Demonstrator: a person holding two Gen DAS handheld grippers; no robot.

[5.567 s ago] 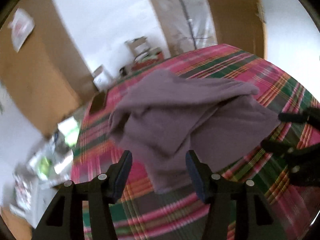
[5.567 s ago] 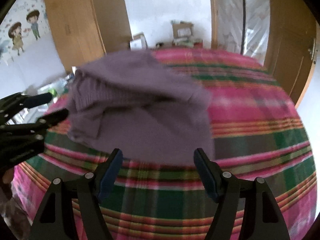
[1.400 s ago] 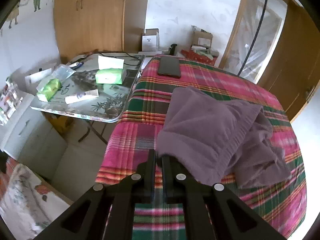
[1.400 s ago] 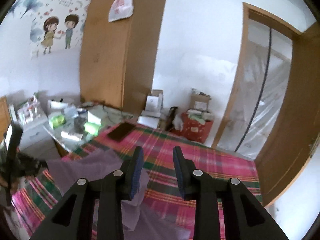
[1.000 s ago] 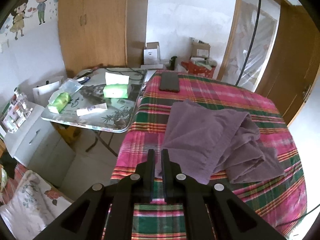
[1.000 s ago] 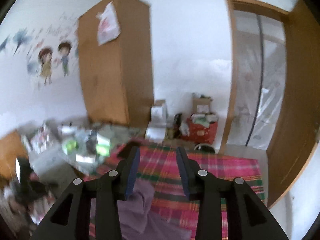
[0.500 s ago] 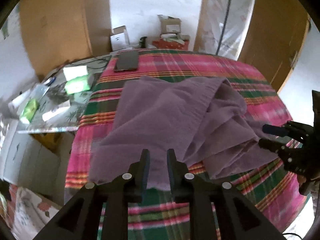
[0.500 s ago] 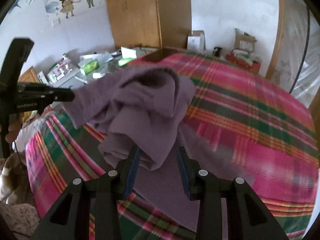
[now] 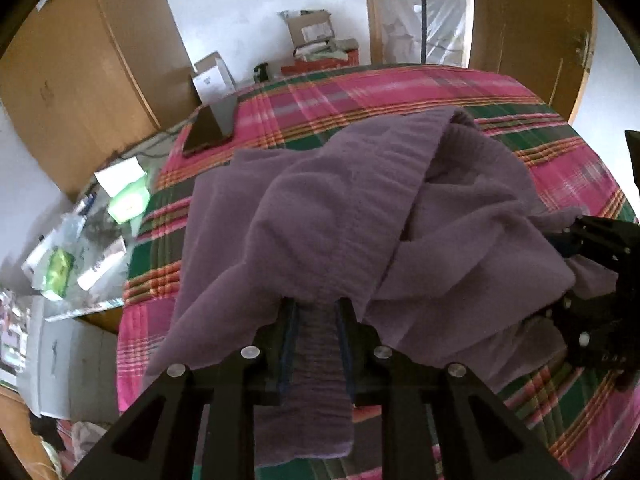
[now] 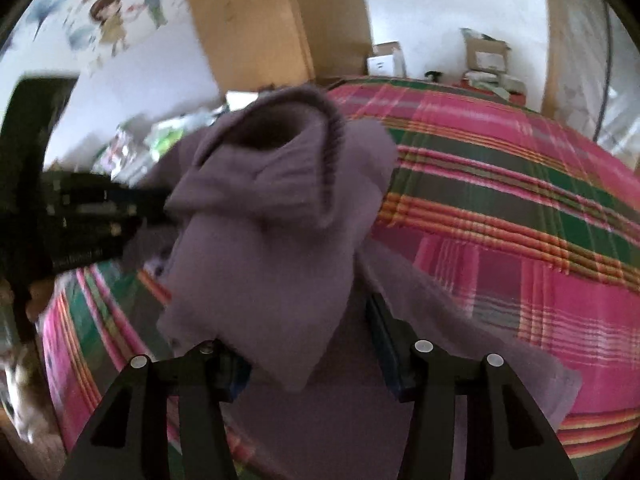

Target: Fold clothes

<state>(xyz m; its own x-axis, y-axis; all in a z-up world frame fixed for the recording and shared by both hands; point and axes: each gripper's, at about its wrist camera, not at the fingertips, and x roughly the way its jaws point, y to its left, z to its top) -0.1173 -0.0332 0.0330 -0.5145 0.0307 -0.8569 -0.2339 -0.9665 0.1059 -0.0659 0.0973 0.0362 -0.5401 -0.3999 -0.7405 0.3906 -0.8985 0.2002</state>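
A crumpled purple garment is lying heaped on the plaid bedspread, one strip of it running back between the jaws of the left gripper, which have just been opening and are standing narrowly apart beside the cloth. The right gripper is reaching in with jaws that have just been opening wider, a fold of the garment hanging loose between them. A dark phone is resting far ahead of the left jaws.

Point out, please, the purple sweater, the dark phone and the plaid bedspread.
purple sweater (image 9: 340, 216), left wrist view, its bunched middle.
dark phone (image 9: 204, 132), left wrist view, its flat face.
plaid bedspread (image 10: 520, 216), right wrist view, a bare striped stretch.
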